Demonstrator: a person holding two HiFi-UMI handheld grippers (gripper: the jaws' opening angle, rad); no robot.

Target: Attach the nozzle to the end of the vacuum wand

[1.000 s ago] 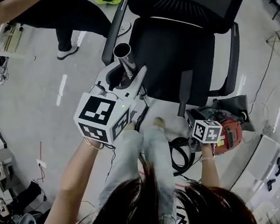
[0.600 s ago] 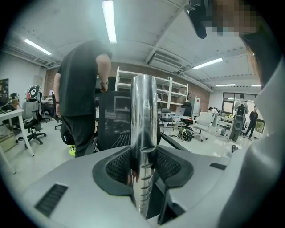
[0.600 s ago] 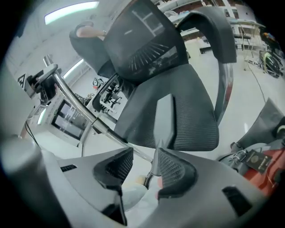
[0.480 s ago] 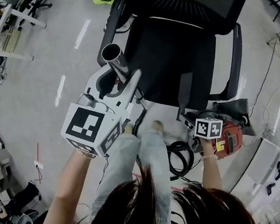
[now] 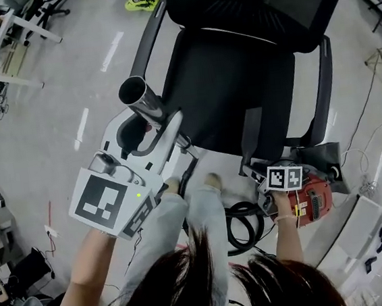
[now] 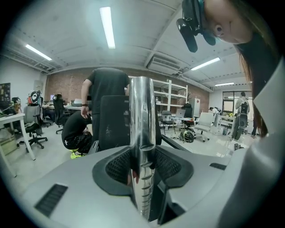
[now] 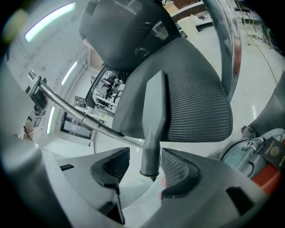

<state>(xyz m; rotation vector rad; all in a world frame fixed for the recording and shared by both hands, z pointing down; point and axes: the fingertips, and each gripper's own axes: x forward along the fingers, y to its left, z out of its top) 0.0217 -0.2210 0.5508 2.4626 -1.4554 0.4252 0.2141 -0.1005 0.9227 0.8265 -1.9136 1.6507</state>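
The left gripper (image 6: 142, 171) is clamped on the shiny metal wand (image 6: 142, 111), while the right gripper (image 7: 148, 171) has just been opening its jaws, and the grey nozzle (image 7: 153, 111) stands between them unpressed, leaning against the black chair (image 7: 196, 107).

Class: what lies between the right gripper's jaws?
The grey tapered plastic nozzle, shown in the right gripper view; the right gripper has just been opening its jaws.

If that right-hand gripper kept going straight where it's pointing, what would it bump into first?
The grey nozzle: its end stands between the right gripper's jaws, which have just been opening. Behind it, probably the chair seat.
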